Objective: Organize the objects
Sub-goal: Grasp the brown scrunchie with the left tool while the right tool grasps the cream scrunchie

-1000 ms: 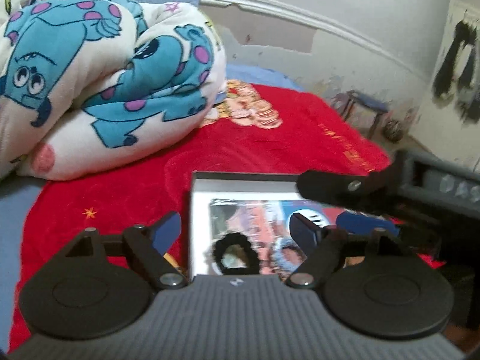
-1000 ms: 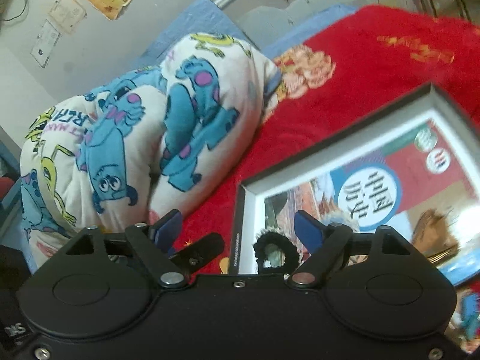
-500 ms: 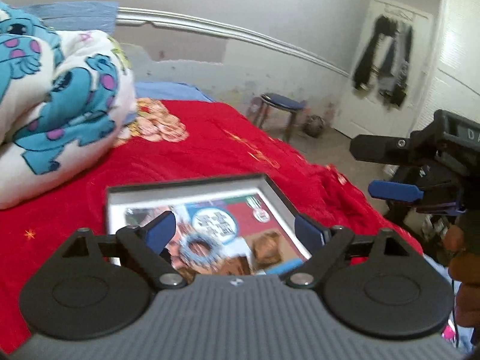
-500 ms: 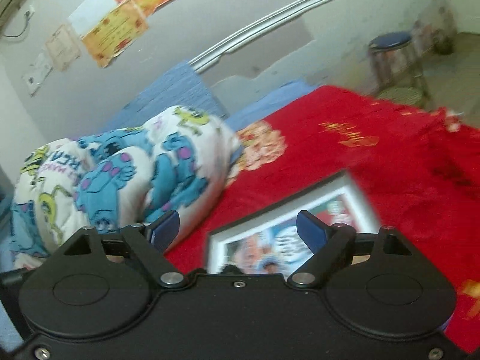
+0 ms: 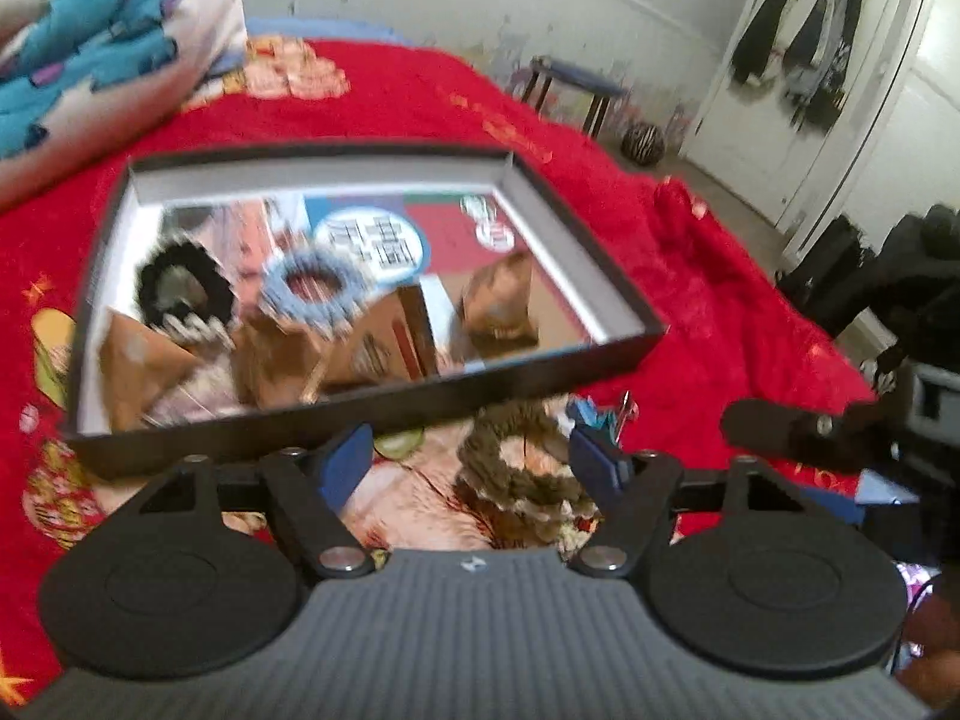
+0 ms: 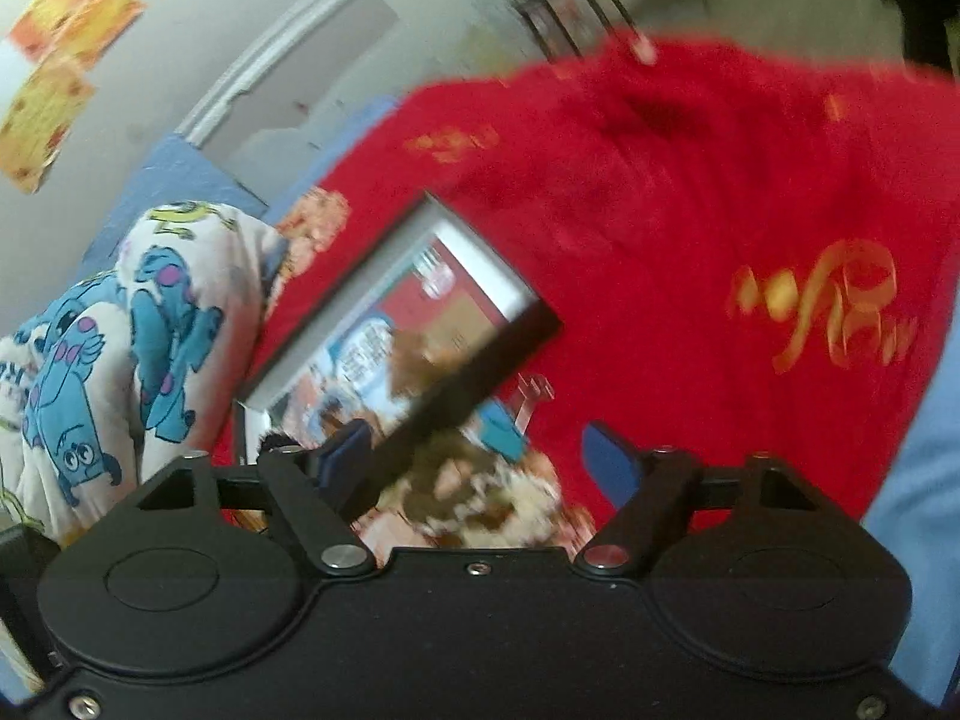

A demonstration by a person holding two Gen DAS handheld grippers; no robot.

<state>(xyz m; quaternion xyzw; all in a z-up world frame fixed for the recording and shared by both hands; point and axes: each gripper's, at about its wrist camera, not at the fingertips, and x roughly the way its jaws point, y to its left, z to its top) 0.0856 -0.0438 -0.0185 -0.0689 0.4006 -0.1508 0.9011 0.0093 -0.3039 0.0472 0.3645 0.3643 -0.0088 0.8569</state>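
My left gripper and right gripper are both spread, empty. The fuzzy brown scrunchie lies outside the shallow black-rimmed box, just beside its near wall. Blur risks clipping the wall, or snagging the red plush blanket.

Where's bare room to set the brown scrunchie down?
Inside the box: the right end past the blue scrunchie looks bare. Its left end is crowded by the black scrunchie. Outside, open red blanket lies right of the box. The brown scrunchie sits among clutter.
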